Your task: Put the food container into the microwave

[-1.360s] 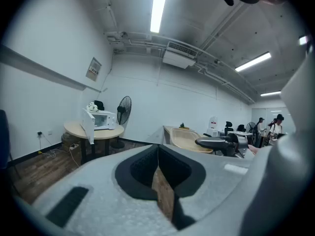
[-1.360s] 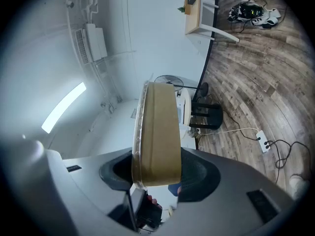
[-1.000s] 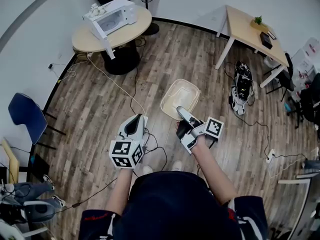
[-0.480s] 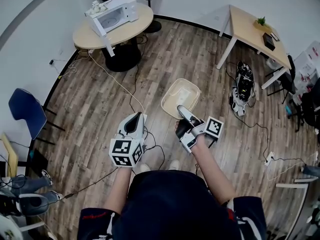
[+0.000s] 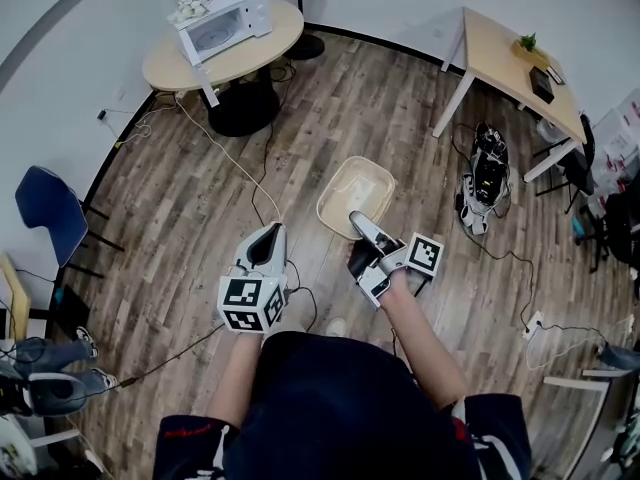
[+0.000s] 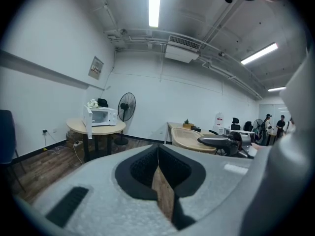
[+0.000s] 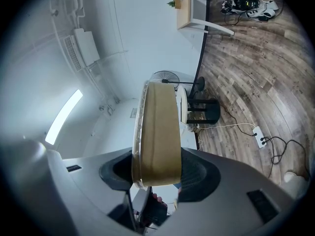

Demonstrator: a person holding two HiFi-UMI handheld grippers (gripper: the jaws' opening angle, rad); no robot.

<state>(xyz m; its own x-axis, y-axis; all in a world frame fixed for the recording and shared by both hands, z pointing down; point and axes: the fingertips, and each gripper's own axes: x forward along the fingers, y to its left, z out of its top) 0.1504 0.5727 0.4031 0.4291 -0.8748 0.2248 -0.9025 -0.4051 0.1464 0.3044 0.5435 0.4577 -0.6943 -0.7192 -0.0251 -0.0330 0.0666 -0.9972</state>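
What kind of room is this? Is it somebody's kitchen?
Not a kitchen, more likely an office or workroom. The microwave sits on a round table, a plain desk stands by the wall, and a blue chair waits at the side.

Microwave on round table — far left, desk far right

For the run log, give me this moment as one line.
phase: carry | right gripper: shut on food container rim | left gripper: shut, empty | microwave: door open, on round table
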